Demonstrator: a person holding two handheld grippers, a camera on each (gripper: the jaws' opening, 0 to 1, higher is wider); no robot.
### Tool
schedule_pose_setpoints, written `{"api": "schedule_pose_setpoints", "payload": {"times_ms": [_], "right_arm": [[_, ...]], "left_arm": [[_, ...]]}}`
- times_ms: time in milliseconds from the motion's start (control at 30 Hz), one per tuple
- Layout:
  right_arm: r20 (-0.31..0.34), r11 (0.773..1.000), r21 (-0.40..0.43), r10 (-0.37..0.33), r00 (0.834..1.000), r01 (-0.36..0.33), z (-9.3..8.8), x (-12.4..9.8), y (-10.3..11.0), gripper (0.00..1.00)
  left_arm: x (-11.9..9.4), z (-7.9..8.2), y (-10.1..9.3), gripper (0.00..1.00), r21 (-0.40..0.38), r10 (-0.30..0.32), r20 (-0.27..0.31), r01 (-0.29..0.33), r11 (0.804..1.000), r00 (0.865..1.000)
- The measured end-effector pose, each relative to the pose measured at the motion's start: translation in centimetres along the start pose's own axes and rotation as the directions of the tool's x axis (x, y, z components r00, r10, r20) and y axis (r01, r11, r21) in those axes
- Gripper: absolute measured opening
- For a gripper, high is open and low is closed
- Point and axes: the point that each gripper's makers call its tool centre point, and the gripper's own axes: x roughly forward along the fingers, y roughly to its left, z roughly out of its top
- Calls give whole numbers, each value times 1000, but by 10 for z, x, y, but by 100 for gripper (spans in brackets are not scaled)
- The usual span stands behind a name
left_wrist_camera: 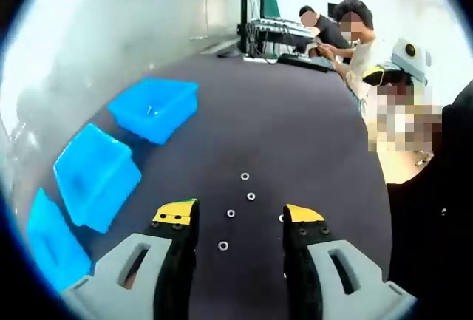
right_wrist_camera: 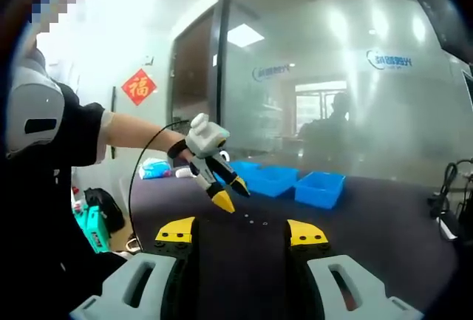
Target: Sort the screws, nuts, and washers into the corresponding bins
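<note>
Left gripper (left_wrist_camera: 240, 220) is hovering over the dark table (left_wrist_camera: 295, 128), jaws standing wide apart and gripping nothing. Small washers are lying loose on the table in the gap between and ahead of its jaws: one nearest (left_wrist_camera: 222, 246), one further up (left_wrist_camera: 230, 213), two more beyond (left_wrist_camera: 250, 196) (left_wrist_camera: 244, 176), and another piece (left_wrist_camera: 281, 219) is sitting right against the inner edge of the right-hand jaw, too small to identify. Three blue bins are sitting off to the left of the jaws in a row: far bin (left_wrist_camera: 155, 107), middle bin (left_wrist_camera: 96, 174), near bin (left_wrist_camera: 52, 242), all apart from the washers. Right gripper (right_wrist_camera: 241, 233) is also sitting wide open and empty. In the right gripper view the left gripper (right_wrist_camera: 225, 191) is pointing down at the table, with tiny parts (right_wrist_camera: 253, 222) lying just beside its tips and the blue bins (right_wrist_camera: 319, 187) sitting beyond it.
</note>
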Motion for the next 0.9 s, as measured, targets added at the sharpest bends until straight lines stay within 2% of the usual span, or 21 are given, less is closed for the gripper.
{"api": "schedule_pose_setpoints", "payload": {"times_ms": [200, 433, 667, 900], "right_arm": [[3, 1000, 7, -6, 1000, 6, -2, -1, -3, 42], [16, 1000, 16, -6, 1000, 6, 1, 0, -4, 42], [19, 1000, 27, -9, 1000, 9, -1, 0, -5, 42], [20, 1000, 28, -8, 1000, 8, -1, 0, -5, 42]], "left_arm": [[10, -7, 8, 38, 7, -8, -55, 8, 1000, 998], [19, -17, 16, 36, -20, -9, -81, 8, 1000, 997], [24, -20, 20, 28, -61, -14, -65, 10, 998, 998], [27, -22, 14, 20, -59, -19, -60, 15, 998, 998]]}}
